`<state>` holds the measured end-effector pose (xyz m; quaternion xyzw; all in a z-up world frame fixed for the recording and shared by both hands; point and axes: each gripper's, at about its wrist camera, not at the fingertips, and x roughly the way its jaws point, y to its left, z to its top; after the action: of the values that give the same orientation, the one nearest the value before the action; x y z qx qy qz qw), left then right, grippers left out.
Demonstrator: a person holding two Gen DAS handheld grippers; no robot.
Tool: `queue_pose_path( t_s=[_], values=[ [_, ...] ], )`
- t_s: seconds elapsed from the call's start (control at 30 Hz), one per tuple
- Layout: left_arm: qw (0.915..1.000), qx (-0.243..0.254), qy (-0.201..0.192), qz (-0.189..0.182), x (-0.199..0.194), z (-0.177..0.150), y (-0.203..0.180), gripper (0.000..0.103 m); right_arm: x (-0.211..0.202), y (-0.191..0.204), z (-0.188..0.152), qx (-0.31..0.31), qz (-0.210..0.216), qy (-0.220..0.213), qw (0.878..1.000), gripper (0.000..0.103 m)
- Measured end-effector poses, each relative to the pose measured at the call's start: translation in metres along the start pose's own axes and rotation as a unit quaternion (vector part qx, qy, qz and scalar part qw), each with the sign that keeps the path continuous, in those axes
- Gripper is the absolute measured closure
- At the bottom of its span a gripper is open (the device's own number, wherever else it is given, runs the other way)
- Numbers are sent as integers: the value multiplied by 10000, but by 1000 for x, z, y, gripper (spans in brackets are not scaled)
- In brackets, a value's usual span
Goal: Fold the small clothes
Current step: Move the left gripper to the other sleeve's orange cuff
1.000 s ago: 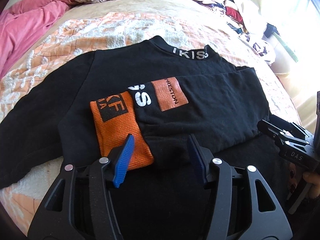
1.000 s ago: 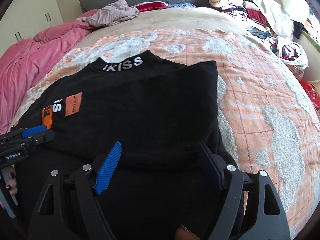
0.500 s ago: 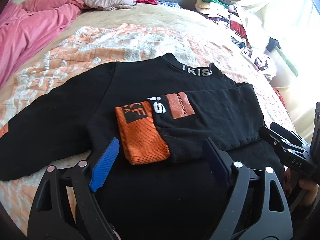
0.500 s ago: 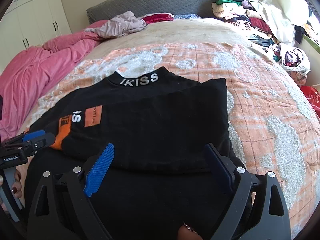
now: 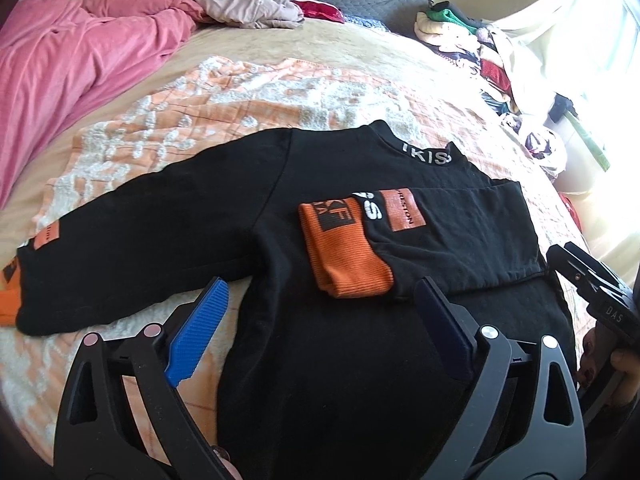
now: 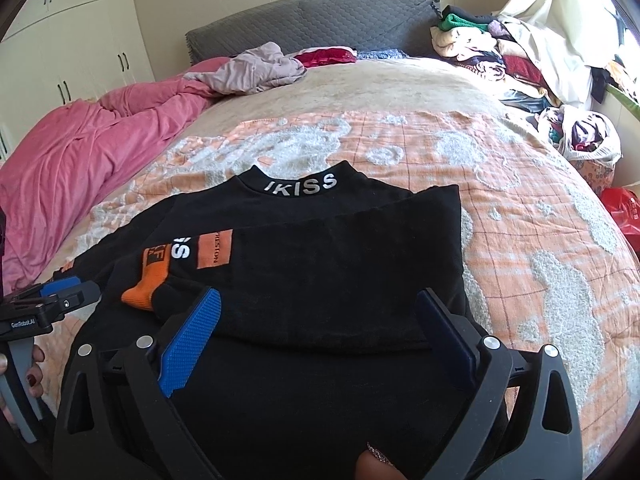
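With both claws spread and nothing between them, jaws just opened, left gripper (image 5: 320, 312) and right gripper (image 6: 320, 320) hover over the black sweatshirt (image 5: 248, 200) on the bed (image 6: 520, 240). Right sleeve (image 6: 320, 264) already folded across; next, probably pinch the outstretched left sleeve (image 5: 120, 232) near its orange cuff (image 5: 8, 304), carry it across flat.

Each hand carries the same tool: a black plastic left gripper (image 5: 320, 328) and right gripper (image 6: 320, 338), built from angular arms with triangular cut-outs and round silver screw heads at the pivots. Ribbed blue pads line the inner faces of the fingers (image 5: 198, 332). White lettering marks both bodies, "DAS" on one, "GenRobot.AI" on the other. The fingernails wear dark red polish.
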<state>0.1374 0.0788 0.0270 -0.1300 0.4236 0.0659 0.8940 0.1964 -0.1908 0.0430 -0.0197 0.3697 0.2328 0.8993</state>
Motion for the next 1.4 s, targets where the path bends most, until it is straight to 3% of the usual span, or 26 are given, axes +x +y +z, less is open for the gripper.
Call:
queue_pose_path(
  t_s=[0.8, 1.4],
  values=[
    [9962, -670, -334, 443, -57, -23, 83, 16, -22, 95, 5, -576, 338, -148, 9977, 5],
    [9857, -1472, -206, 792, -73, -53, 172, 16, -14, 172, 9, -1072, 480, -59, 9931, 5]
  ],
)
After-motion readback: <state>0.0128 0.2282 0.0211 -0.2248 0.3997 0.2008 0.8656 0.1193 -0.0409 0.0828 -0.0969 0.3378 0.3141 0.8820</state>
